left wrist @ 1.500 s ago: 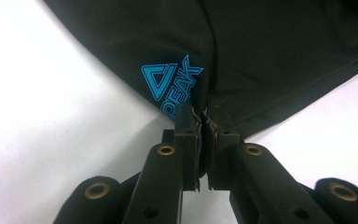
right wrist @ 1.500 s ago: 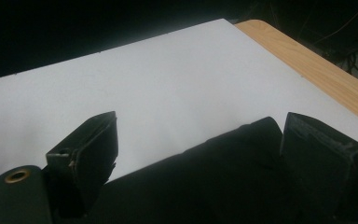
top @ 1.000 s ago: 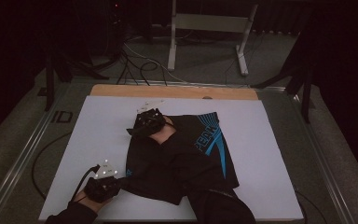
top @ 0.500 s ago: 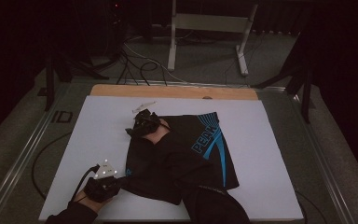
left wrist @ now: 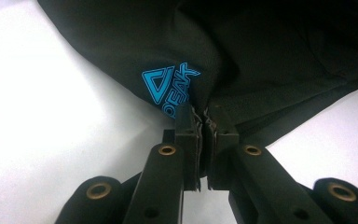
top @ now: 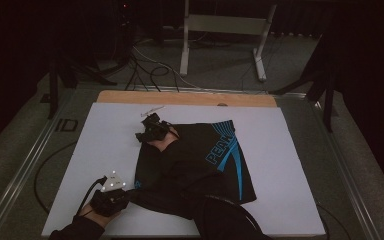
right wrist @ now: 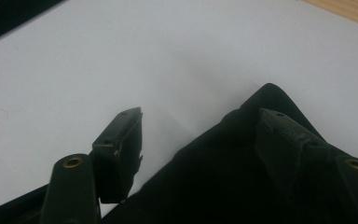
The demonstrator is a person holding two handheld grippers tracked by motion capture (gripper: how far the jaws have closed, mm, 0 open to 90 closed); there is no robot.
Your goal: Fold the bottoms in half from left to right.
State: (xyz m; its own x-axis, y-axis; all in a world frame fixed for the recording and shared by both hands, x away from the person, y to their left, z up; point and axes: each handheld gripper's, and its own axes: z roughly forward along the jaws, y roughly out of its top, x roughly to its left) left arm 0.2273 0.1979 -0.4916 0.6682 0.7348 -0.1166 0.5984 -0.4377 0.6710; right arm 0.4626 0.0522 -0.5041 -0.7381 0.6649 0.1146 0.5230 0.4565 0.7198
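Observation:
Black shorts (top: 205, 160) with a blue PEAK print lie spread on a white board (top: 290, 150). My left gripper (top: 111, 196) sits at the board's near left, shut on the shorts' near-left edge; in the left gripper view its jaws pinch the dark cloth (left wrist: 242, 60) beside a small blue logo (left wrist: 170, 86). My right gripper (top: 151, 131) is at the shorts' far-left corner. Its jaws have just been closing and still stand apart, with that cloth corner (right wrist: 233, 158) between the fingers (right wrist: 121, 140), closer to the right one.
A wooden strip (top: 185, 97) runs along the table's far edge. A small pale object (top: 152, 110) lies on the board just beyond the right gripper. On the floor beyond are a white metal stand (top: 225, 30) and cables (top: 150, 70). My right forearm crosses the shorts.
The right gripper has shifted slightly left and down onto the shorts' far-left corner. The left gripper has kept still with its hold on the cloth.

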